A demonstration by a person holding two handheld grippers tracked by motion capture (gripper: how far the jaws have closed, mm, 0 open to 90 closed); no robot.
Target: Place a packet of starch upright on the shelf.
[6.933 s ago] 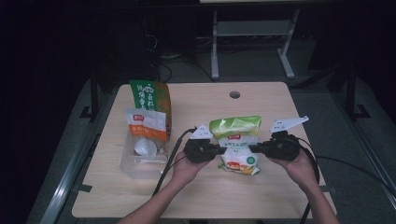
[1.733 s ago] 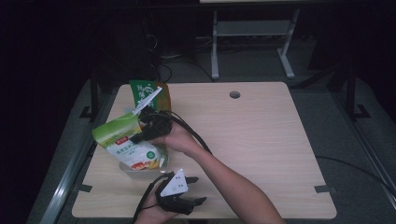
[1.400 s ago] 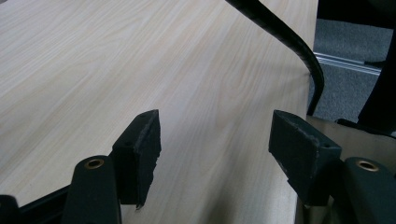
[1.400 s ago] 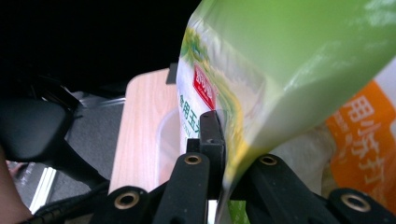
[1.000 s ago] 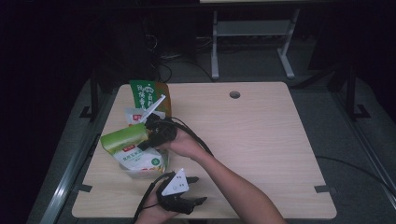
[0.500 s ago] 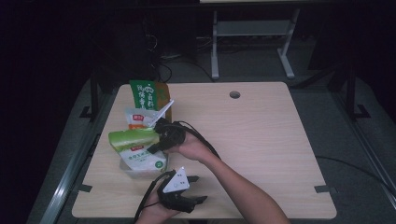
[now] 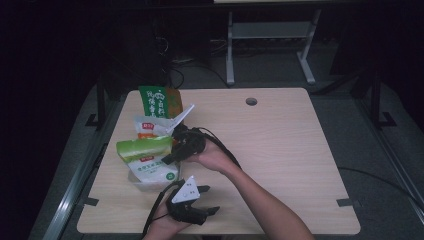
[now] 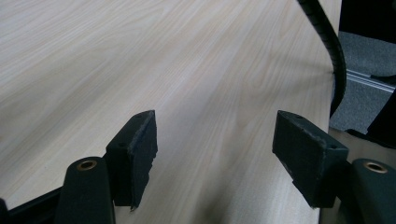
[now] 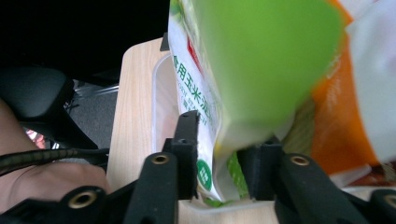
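Green-topped bag [image 7: 145,159] sits at the table's [image 7: 280,150] left side, laid over a clear tray [image 7: 150,183] just in front of the orange-and-green bag [image 7: 159,101] and the white pack [image 7: 149,127]. Right gripper [image 7: 169,157] reaches across to it, and in the right gripper view its jaws have just been opening, the bag's edge [image 9: 210,172] between them with the grip looking slack rather than pinched. That reads as the release: the bag placed, the hand about to let go. Left gripper [image 7: 207,210] waits near the front edge, jaws wide apart and empty over bare wood in the left gripper view. Next the right jaws likely need to spread clear of the film and back straight out, so the bag isn't dragged off the tray. Room is tight on the left, with the table's edge close; the whole right half lies open for the retreat.
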